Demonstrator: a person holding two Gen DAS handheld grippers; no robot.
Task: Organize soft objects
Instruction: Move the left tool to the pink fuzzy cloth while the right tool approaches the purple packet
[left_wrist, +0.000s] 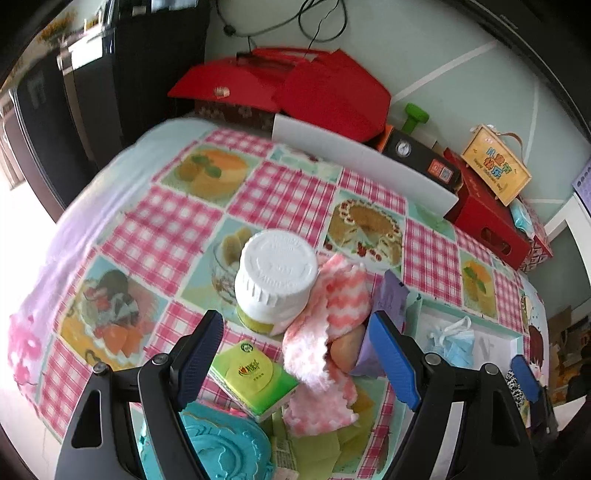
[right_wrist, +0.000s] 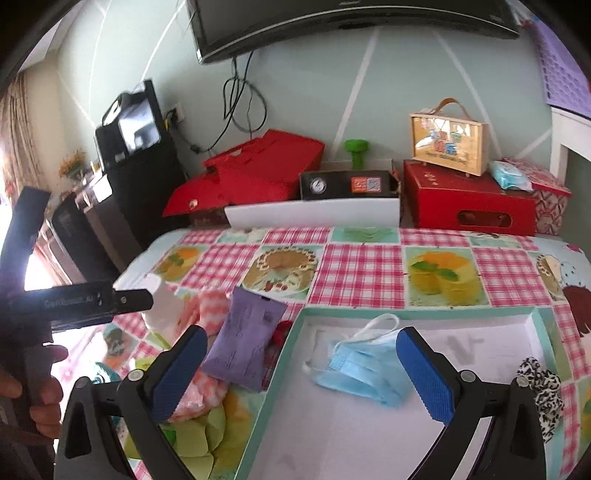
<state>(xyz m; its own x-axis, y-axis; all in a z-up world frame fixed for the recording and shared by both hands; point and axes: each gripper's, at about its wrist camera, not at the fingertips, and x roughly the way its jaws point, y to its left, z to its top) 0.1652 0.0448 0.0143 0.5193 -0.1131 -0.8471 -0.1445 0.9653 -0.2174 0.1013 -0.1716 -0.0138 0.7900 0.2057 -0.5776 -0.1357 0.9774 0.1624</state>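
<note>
A pink and white fuzzy cloth (left_wrist: 325, 332) lies crumpled on the tablecloth between my left gripper's open fingers; it also shows in the right wrist view (right_wrist: 207, 310). My left gripper (left_wrist: 295, 362) is open and empty above it. A purple soft packet (left_wrist: 384, 314) (right_wrist: 243, 339) leans beside the cloth. A blue face mask (right_wrist: 362, 365) (left_wrist: 452, 339) lies in the shallow teal-rimmed white box (right_wrist: 406, 424). My right gripper (right_wrist: 303, 373) is open over the box, close to the mask. A black and white scrunchie (right_wrist: 541, 387) sits at the box's right rim.
A white-lidded jar (left_wrist: 277, 273), a green carton (left_wrist: 255, 376), a peach-coloured object (left_wrist: 345, 350) and a teal ornate item (left_wrist: 221, 450) crowd the cloth. Red boxes (right_wrist: 465, 199), a white board (right_wrist: 314, 214) and a black box (right_wrist: 347, 184) line the table's back.
</note>
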